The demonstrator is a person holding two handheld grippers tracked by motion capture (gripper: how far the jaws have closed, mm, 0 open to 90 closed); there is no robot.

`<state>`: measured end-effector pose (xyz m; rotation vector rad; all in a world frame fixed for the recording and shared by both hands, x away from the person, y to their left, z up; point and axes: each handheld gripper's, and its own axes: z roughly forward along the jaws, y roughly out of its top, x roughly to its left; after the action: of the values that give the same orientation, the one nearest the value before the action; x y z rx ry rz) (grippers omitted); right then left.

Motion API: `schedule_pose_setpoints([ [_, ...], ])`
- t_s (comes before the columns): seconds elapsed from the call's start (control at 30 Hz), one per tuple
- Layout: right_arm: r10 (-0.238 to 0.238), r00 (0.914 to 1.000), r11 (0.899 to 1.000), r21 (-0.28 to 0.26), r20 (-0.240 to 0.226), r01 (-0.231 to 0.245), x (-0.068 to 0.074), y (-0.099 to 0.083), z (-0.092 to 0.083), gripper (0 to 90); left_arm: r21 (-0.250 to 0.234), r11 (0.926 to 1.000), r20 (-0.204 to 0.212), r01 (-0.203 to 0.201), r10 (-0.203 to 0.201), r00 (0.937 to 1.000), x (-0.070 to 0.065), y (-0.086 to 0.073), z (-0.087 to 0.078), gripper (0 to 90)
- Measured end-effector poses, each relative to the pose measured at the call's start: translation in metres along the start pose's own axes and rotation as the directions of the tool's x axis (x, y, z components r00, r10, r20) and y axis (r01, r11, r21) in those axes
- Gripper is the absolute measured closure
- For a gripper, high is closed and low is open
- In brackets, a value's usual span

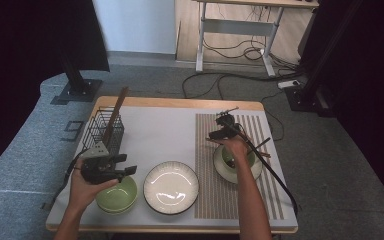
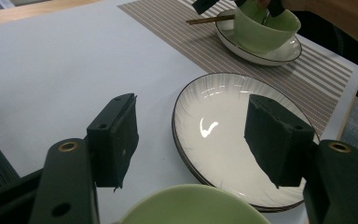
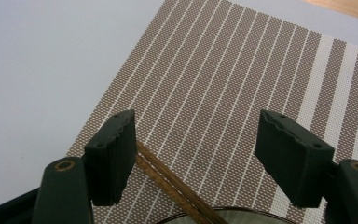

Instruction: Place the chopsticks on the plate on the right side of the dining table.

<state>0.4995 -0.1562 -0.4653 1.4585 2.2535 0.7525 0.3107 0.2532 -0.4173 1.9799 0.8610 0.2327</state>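
I take the striped placemat [image 1: 232, 165] as my ref pt. R gripper [image 3: 196, 158] sits over the mat's near-right part, jaws spread wide, nothing pinched between them. In the right gripper view a pair of brown chopsticks [image 3: 168, 184] runs diag across the mat, passing just beside the inner face of the jaw on that view's left and onto the rim of a dish at the bottom edge; can't tell if that jaw touches them. From the high view the R gripper [image 1: 223, 127] is above the small green bowl [image 1: 237, 157], which stands in a white saucer [image 1: 252, 172] on the mat.

L gripper [image 2: 191, 140] is well off the mat, to its left, also released, pads apart w/ nothing between. It hovers over a second green bowl [image 1: 117, 195] near the table's front edge. Betw that bowl and the mat lies the white plate [image 1: 171, 186], its right rim touching or just overlapping the mat's left edge. A black wire basket [image 1: 102, 131] w/ a wooden utensil stands far left of the mat, toward the back.
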Motion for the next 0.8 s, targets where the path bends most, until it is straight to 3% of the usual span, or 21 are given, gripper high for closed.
schedule_pose_setpoints([
  [0.47, -0.012, 0.9994, 0.999, 0.032, 0.032, 0.011, 0.000, 0.002, 0.008, 29.2, -0.010, 0.9999, -0.004, 0.004, -0.004, 1.0000, 0.002, 0.000, -0.003, 34.7],
  [0.8, -0.050, 0.9977, 0.997, 0.061, 0.045, 0.047, 0.002, 0.000, 0.012, 28.9, -0.013, 0.9999, -0.003, 0.005, -0.005, 1.0000, 0.002, 0.000, -0.004, 34.7],
])
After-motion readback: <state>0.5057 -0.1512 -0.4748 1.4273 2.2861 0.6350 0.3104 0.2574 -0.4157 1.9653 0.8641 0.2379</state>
